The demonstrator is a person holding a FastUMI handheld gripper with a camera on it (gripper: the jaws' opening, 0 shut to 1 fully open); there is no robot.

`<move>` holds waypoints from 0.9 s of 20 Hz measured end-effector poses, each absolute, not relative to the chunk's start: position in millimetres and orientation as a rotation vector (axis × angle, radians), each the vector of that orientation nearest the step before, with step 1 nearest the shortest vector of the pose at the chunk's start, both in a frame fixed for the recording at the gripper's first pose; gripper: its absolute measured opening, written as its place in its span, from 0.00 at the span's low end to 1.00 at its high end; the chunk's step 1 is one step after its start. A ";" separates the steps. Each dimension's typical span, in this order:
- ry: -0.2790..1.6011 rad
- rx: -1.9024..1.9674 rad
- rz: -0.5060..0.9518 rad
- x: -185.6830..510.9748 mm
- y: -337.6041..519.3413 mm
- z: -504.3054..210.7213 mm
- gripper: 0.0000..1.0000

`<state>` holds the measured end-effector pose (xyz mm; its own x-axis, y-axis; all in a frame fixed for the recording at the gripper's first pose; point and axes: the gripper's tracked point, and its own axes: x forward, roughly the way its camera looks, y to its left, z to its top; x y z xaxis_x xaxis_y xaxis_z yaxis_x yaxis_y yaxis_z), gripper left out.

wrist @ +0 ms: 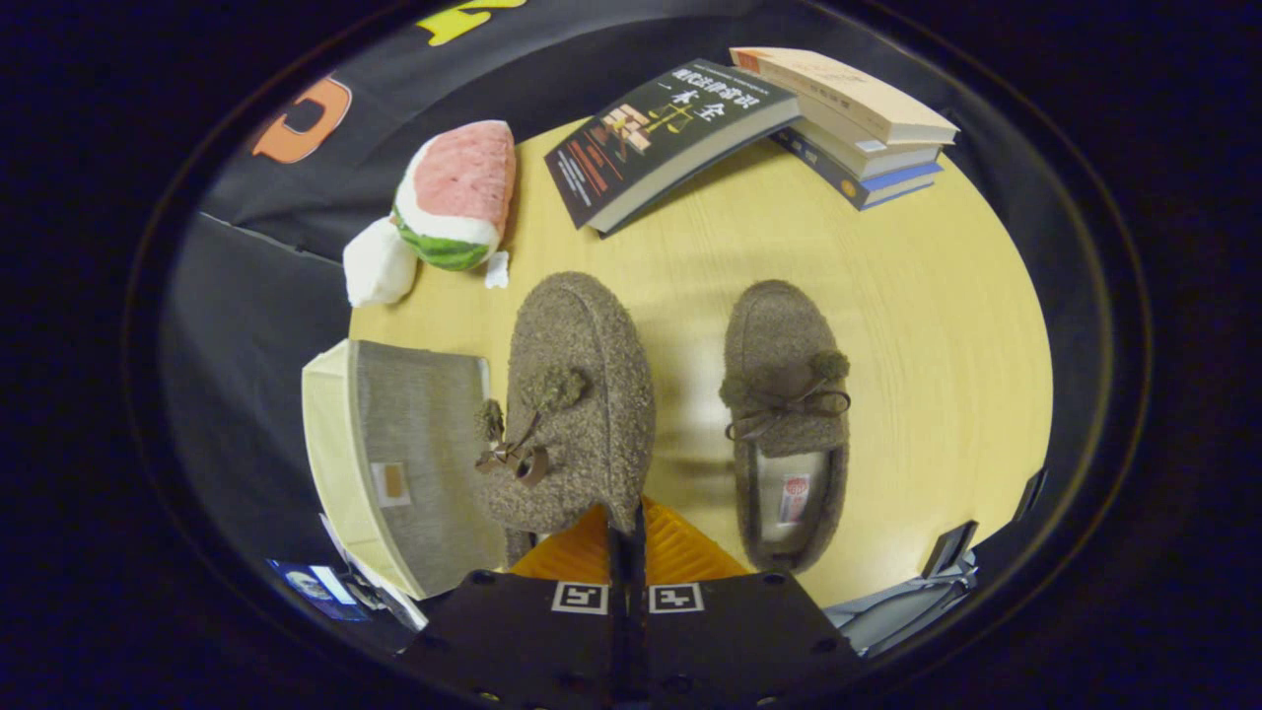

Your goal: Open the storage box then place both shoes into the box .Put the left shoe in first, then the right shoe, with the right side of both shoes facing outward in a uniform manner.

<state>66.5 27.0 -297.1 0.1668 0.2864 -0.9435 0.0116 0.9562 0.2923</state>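
Black cloth walls the booth, and a pale wooden table (917,325) fills the middle. At its far edge sits a stack of books (858,128) with a dark book (670,138) leaning on it, and a watermelon plush (449,197) off to the left. The grey storage box (414,463) sits left of the fingers, lid apparently on. The gripper (627,537) is closed tight on the rim of the left shoe (582,394), which looks lifted; the right shoe (789,414) waits on the table. Risk: a thin pinch on soft fabric could slip or let the shoe swing, and the box looks unopened, blocking entry.
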 end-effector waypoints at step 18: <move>1.415 0.152 0.434 25.8 278.5 -258.2 0.01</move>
<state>25.8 278.5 -258.2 0.0919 0.3799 -0.9204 -0.2018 0.9123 0.3564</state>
